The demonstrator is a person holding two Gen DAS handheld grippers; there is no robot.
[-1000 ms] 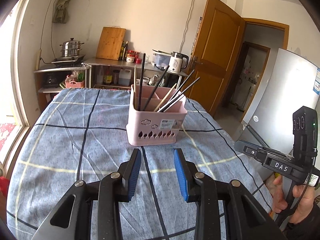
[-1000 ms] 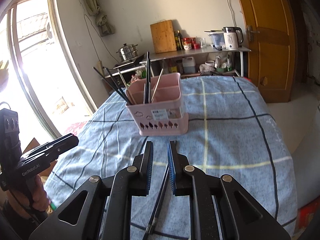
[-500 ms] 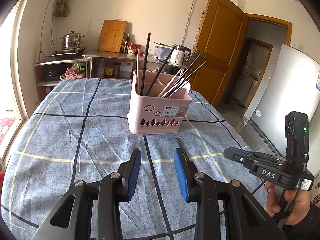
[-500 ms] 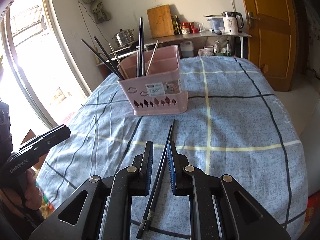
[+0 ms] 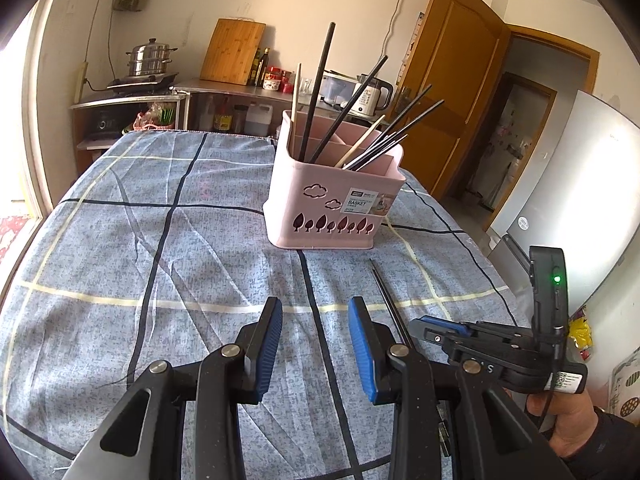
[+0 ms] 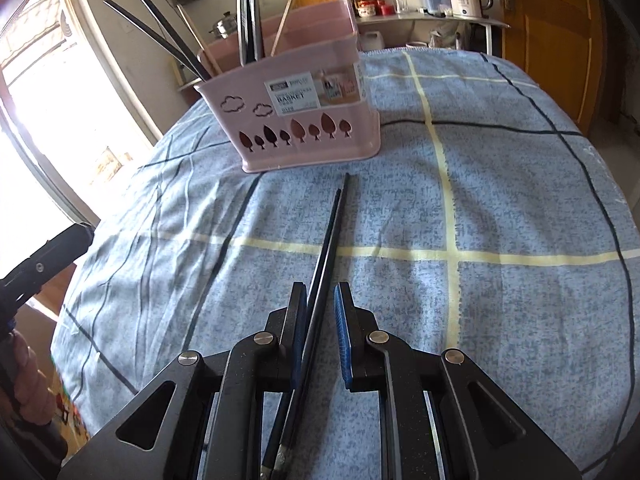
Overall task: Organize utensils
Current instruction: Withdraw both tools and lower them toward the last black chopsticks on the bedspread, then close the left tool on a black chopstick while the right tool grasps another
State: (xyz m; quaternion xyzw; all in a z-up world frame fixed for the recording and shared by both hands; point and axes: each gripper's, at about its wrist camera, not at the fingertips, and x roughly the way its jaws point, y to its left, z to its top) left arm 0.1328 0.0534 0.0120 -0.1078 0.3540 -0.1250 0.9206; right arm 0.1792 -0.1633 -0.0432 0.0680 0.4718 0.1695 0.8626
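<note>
A pink utensil basket (image 5: 336, 204) (image 6: 304, 120) stands on the blue checked tablecloth (image 5: 168, 248), with several black and wooden chopsticks (image 5: 360, 128) leaning in it. A pair of black chopsticks (image 6: 328, 240) (image 5: 386, 292) lies flat on the cloth in front of the basket. My right gripper (image 6: 320, 332) is low over this pair, and the sticks run between its blue pads with a gap on the right side. It is open. My left gripper (image 5: 315, 344) is open over bare cloth to the left of the pair, with nothing between its fingers.
A counter at the back carries a kettle (image 5: 372, 96), a wooden cutting board (image 5: 232, 52) and a steamer pot (image 5: 150, 58). A brown door (image 5: 448, 80) and a white fridge (image 5: 580, 200) stand to the right. The table's edge (image 6: 624, 240) drops off at the right.
My right gripper has come down and forward, so the lying chopsticks now run between its fingers. My left gripper has sunk a little. Neither gripper's jaw gap has changed.
</note>
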